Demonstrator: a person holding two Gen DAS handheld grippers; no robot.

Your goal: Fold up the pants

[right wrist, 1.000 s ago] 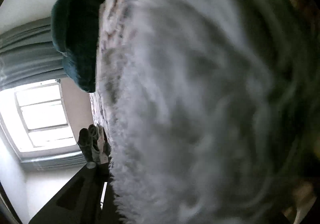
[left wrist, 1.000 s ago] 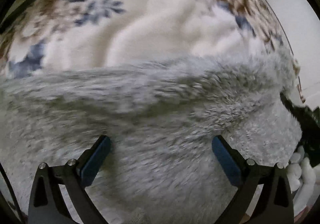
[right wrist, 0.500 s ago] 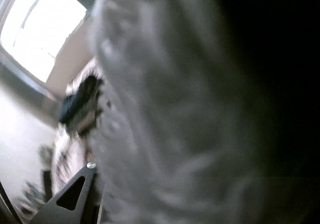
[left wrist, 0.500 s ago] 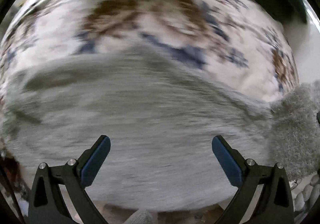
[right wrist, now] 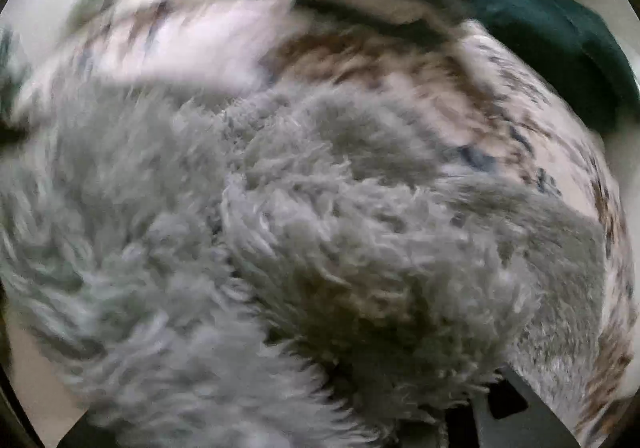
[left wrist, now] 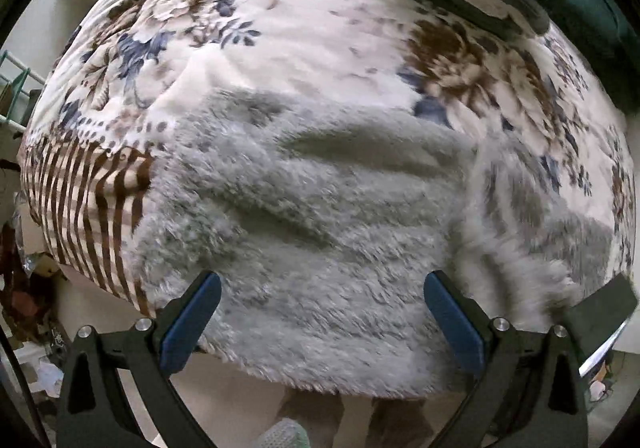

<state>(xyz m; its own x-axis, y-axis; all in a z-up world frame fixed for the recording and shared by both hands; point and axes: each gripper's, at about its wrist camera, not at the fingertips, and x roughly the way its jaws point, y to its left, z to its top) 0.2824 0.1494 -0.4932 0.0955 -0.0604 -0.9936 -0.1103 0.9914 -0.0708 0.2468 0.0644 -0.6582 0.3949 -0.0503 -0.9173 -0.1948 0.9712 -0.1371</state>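
Since a second ago, fluffy grey pants (left wrist: 320,232) now rumpled across floral blanket (left wrist: 320,39).

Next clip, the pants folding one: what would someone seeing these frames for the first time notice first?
The fluffy grey pants dominate, spread over the near edge of a floral blanket. The left gripper hangs open above them, gripping nothing. In the right wrist view the grey pile crowds the lens and hides the fingers of the right gripper, whose jaws are opening with fleece bunched between them.
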